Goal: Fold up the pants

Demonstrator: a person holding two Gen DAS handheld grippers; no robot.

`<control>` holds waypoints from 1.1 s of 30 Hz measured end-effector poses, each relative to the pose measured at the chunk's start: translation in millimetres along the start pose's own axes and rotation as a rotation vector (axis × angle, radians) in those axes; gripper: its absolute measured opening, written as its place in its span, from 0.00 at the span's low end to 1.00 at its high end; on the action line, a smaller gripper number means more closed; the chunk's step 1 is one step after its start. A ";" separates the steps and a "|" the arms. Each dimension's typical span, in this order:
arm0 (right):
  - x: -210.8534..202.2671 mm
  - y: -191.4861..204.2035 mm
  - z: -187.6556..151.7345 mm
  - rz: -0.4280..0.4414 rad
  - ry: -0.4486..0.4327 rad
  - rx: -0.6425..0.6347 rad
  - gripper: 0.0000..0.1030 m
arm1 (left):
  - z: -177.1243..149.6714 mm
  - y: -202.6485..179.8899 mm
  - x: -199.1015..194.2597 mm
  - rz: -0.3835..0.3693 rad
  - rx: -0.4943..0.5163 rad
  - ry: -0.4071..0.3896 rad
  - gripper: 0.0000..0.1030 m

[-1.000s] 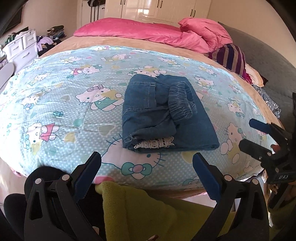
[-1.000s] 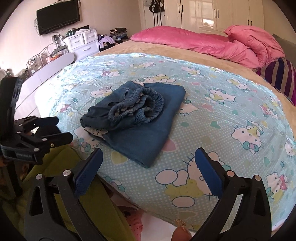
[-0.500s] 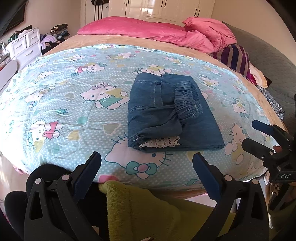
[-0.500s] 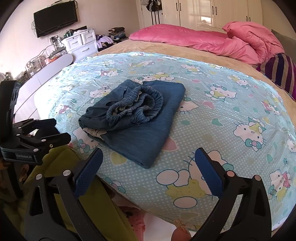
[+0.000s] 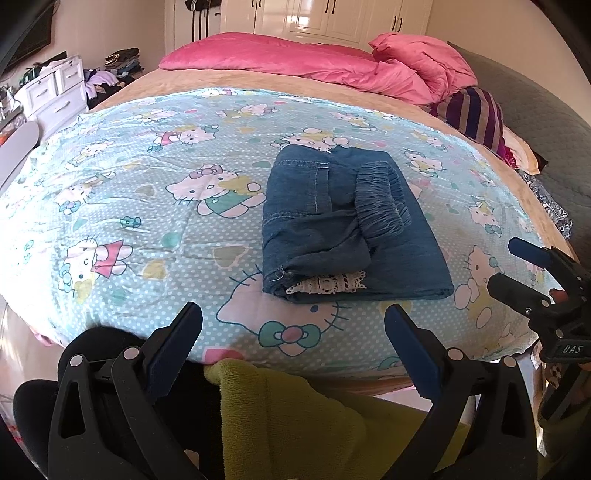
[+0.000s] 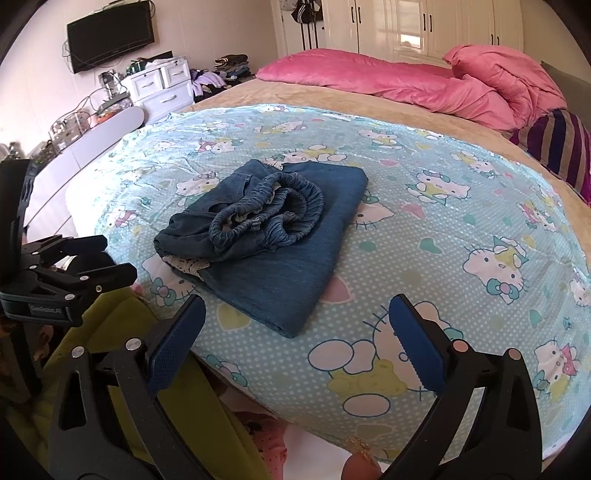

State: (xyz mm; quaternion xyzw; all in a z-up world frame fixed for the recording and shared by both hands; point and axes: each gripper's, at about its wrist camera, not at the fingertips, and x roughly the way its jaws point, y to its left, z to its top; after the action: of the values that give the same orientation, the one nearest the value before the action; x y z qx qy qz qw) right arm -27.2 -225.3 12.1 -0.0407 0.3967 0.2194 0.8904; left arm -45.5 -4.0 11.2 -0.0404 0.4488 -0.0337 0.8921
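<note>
1. The dark blue denim pants (image 5: pixel 347 221) lie folded into a compact rectangle on the bed, at about 12 o'clock from the left gripper and just right of centre in its view. The gathered elastic waistband (image 6: pixel 269 218) sits bunched on top, and a strip of white lace trim (image 5: pixel 327 284) peeks out at the near edge.
2. The left gripper (image 5: pixel 293 328) hangs off the near edge of the bed, fingers spread wide apart, nothing between them.
3. The right gripper (image 6: pixel 295 325) is likewise released, blue pads well apart and empty, with the pants at roughly 11 o'clock from it.
4. Neither tool touches the cloth. By my reading the folding is done or all but done; this looks like the final stand-off.
5. If anything remains, it is tidying: the waistband mound is lumpy, so a next move would call for pressing it flat or tucking the lace under, approaching low from the near edge without dragging the stack.
6. Underneath is a pale turquoise cartoon-cat bedsheet (image 5: pixel 129 206), smooth and dotted.
7. Beyond, at 12 o'clock, a crumpled pink quilt (image 6: pixel 424 85); at 2 o'clock a purple striped cushion (image 5: pixel 476 114).
8. Far left, white drawers (image 6: pixel 162 88) and a wall-mounted black television (image 6: pixel 110 35); white wardrobe doors (image 6: pixel 424 26) close the back wall.
</note>
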 end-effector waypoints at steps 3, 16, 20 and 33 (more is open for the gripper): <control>0.3 0.0 0.8 -0.004 0.001 0.000 0.91 | 0.0 0.4 -0.2 -0.001 0.002 0.000 0.96; 0.6 -0.8 3.5 -0.013 0.003 0.004 0.91 | 1.0 -2.2 -0.4 0.006 0.020 0.001 0.96; 1.8 -2.4 4.8 -0.020 0.008 0.006 0.91 | 0.6 -4.2 -1.0 0.015 0.033 -0.002 0.96; 4.4 -3.5 2.9 -0.041 0.017 0.013 0.91 | 2.0 -2.8 0.2 0.010 0.046 -0.006 0.96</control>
State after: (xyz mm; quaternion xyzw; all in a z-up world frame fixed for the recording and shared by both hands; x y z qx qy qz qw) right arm -21.1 -226.2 10.6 -0.0449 0.4048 0.1980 0.8916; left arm -43.9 -6.8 12.5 -0.0178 0.4456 -0.0393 0.8942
